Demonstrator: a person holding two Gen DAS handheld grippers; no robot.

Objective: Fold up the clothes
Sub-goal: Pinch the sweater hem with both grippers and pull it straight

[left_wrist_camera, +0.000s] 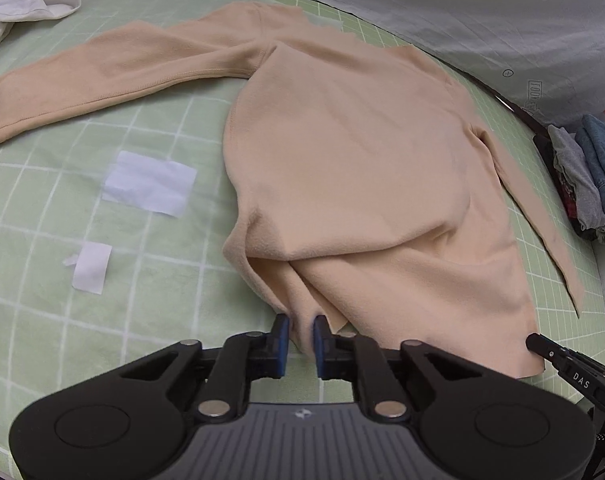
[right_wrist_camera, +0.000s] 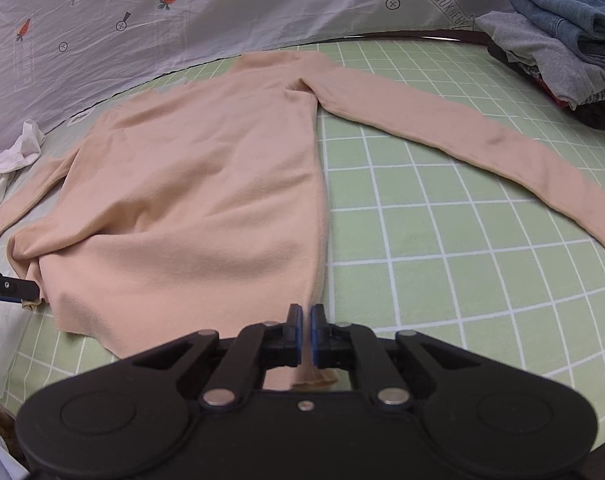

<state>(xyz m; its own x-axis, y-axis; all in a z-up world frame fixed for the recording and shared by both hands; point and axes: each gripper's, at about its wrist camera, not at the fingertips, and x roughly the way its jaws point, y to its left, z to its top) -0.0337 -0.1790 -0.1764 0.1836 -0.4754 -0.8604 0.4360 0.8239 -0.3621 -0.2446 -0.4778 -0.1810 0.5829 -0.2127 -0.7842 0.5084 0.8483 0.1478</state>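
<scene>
From the left wrist view, the left tongs (left_wrist_camera: 301, 334) were clamped on a bunched lower corner of the peach long-sleeved fleece top (left_wrist_camera: 342, 152), which lay spread on the green grid-printed tabletop (left_wrist_camera: 62, 320). Two white paper scraps (left_wrist_camera: 148, 187) sat to its left. The other tool showed the letters "DAS".

From the right wrist view, the right tongs (right_wrist_camera: 306, 322) were pinched together on the top's hem at its other lower corner. A stack of folded clothes (right_wrist_camera: 562, 40) sat at far right. The grey backdrop sheet (right_wrist_camera: 142, 20) read "LOOK HERE", mirrored.

Uneven lifting could drag a sleeve askew; the thin right pinch could slip.
</scene>
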